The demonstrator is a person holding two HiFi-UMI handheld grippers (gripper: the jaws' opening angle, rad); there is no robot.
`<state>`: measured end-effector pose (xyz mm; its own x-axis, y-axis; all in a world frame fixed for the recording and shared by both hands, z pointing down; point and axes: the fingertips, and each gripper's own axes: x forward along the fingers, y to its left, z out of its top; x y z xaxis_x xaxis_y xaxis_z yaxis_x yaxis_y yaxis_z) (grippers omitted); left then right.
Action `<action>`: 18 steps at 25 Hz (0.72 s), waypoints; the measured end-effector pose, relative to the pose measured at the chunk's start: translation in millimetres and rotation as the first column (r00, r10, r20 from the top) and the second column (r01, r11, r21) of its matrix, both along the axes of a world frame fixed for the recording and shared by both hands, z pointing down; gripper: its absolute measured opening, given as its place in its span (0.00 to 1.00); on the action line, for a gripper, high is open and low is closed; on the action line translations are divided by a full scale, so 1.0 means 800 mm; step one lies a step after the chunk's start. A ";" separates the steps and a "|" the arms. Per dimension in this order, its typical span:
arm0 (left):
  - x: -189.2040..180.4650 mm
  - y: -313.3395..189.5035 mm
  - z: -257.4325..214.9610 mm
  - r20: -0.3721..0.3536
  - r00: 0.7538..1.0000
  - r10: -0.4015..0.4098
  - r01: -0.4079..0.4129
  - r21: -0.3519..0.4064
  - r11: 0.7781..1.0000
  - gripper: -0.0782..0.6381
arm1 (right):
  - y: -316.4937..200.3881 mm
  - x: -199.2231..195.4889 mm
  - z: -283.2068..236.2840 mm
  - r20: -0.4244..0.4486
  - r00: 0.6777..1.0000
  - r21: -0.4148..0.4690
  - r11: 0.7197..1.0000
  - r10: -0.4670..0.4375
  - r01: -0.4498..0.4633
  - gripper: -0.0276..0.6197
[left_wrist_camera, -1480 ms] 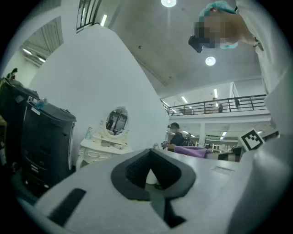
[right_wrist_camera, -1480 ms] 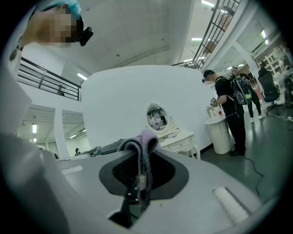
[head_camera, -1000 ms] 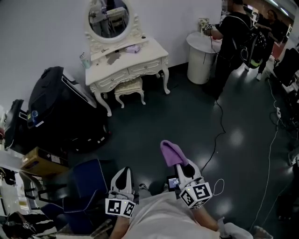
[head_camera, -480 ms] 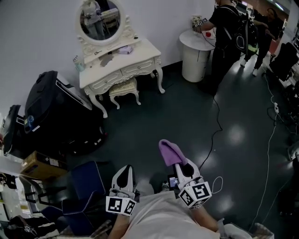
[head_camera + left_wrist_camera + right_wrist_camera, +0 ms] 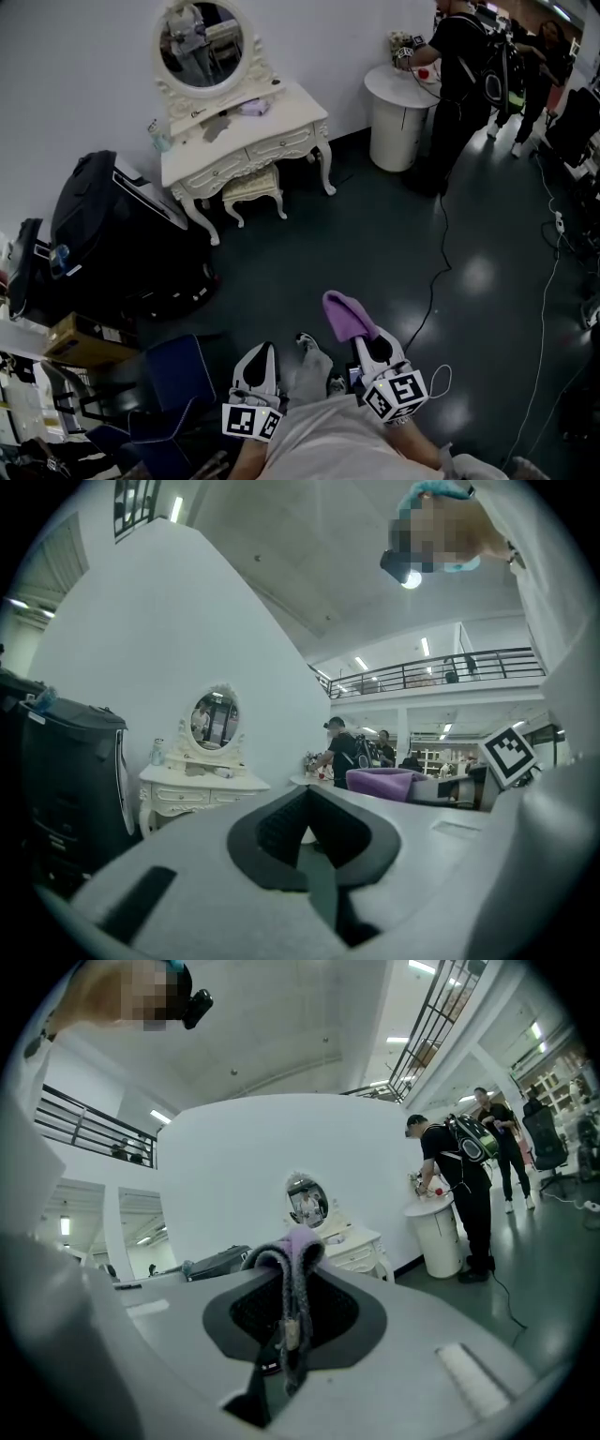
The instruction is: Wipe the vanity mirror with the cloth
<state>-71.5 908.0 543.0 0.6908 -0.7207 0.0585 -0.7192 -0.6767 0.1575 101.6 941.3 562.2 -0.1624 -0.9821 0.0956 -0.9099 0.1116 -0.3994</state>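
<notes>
Down at the bottom of the head view, we hold both grippers close to our body above the dark floor. Our right gripper has its jaws clamped on the cloth, a soft lilac piece that bunches up and folds over the jaw tips. From the right gripper view we see its darker, ribbed edge hanging down between the black pads, with a small pale tag on it. Our left gripper sits just beside the right one, its jaws pressed together with nothing between them.

Well apart from the cloth, across the floor, the vanity mirror stands upright against the white wall. We see an oval glass in a carved cream frame, with parts of the room reflected in it. It rises from the back of a cream dressing table with curved legs, and a matching stool is tucked underneath. A large black bag lies to the table's left. To its right, a person in dark clothes stands at a round white stand.
</notes>
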 end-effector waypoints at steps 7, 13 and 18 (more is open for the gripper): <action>-0.013 -0.094 0.025 -0.037 0.998 -0.044 0.043 -0.041 0.998 0.11 | -0.083 0.002 0.014 -0.005 1.000 -0.055 0.998 0.002 -0.002 0.12; 0.012 -0.205 0.002 -0.102 0.994 -0.049 0.049 -0.009 0.999 0.11 | -0.194 0.009 -0.007 -0.028 0.998 -0.063 0.997 -0.053 0.051 0.12; 0.021 -0.287 -0.006 -0.111 0.993 -0.028 0.029 0.004 1.000 0.11 | -0.283 0.014 -0.035 -0.051 0.997 -0.016 0.998 -0.054 0.054 0.12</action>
<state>-54.7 678.4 538.0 0.6721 -0.7401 -0.0213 -0.7164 -0.6573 0.2338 113.2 715.2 534.0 -0.2096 -0.9704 0.1200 -0.9222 0.1554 -0.3543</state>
